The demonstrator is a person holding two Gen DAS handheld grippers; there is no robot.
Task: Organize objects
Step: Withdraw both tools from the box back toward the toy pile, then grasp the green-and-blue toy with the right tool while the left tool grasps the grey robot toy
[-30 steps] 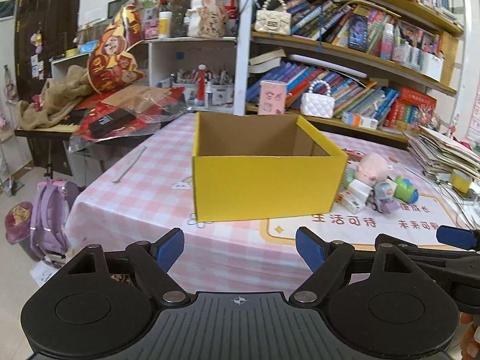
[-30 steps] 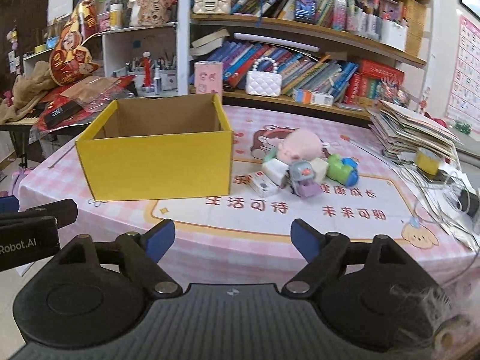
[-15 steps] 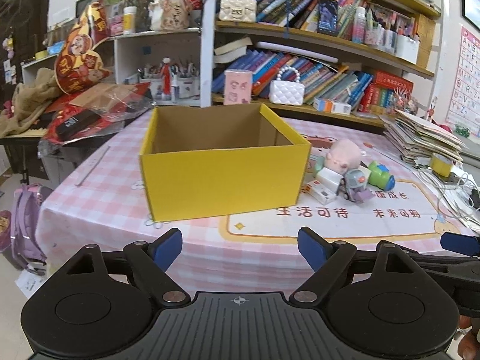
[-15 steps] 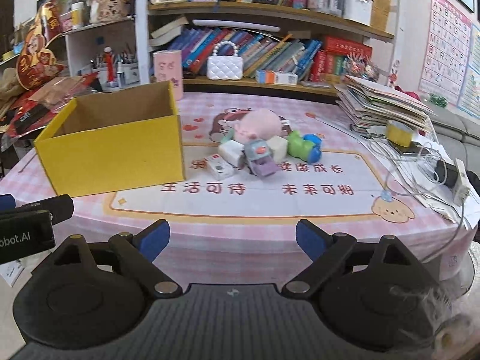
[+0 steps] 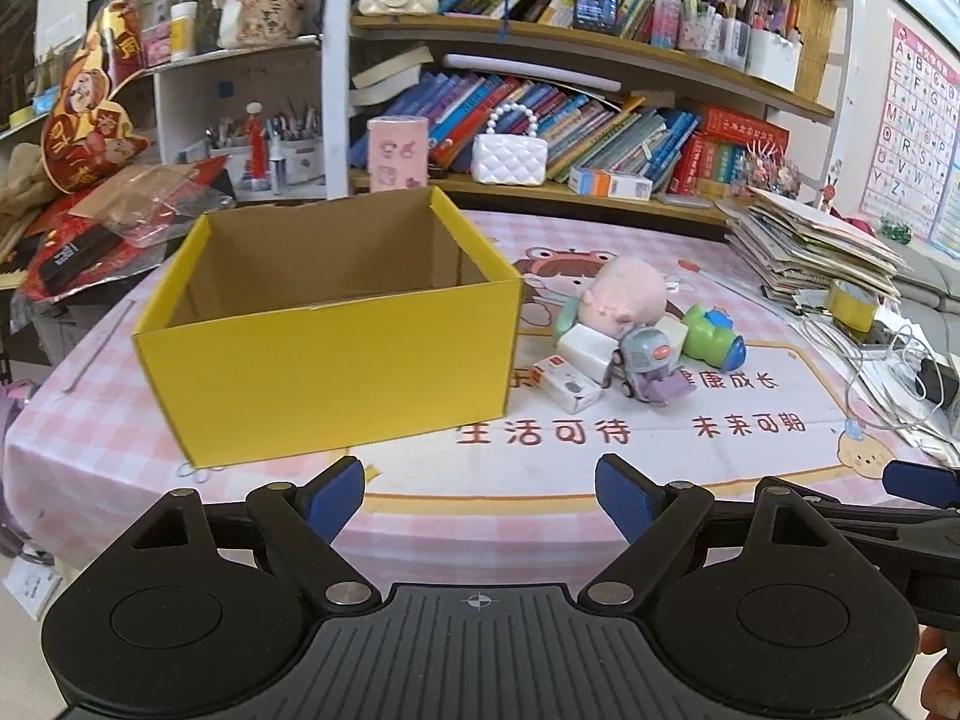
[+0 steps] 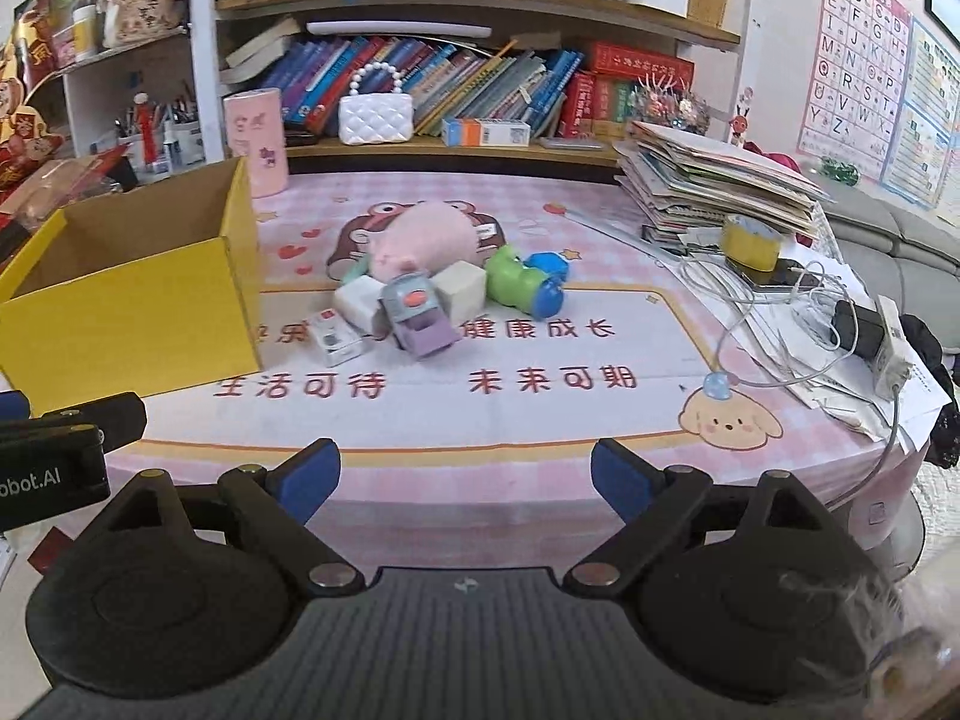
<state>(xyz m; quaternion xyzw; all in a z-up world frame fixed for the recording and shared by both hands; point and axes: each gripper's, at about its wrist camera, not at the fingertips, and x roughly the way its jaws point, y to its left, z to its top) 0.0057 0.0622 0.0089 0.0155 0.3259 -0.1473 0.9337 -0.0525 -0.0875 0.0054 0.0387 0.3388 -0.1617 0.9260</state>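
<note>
Left wrist view shows the left gripper (image 5: 480, 489) spread wide and empty before an open yellow cardboard box (image 5: 336, 360), while the right gripper (image 6: 465, 474), jaws just widened, faces a toy pile (image 6: 438, 294).

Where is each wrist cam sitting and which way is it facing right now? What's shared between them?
Left wrist: behind the open left gripper, angled down at the yellow box, toys to its right; the right gripper's tip pokes in at right.
Right wrist: behind the open right gripper, facing the toy pile; box at left, the left gripper's body at left edge.
Shared: box, toys, pink tablecloth, bookshelf.
</note>
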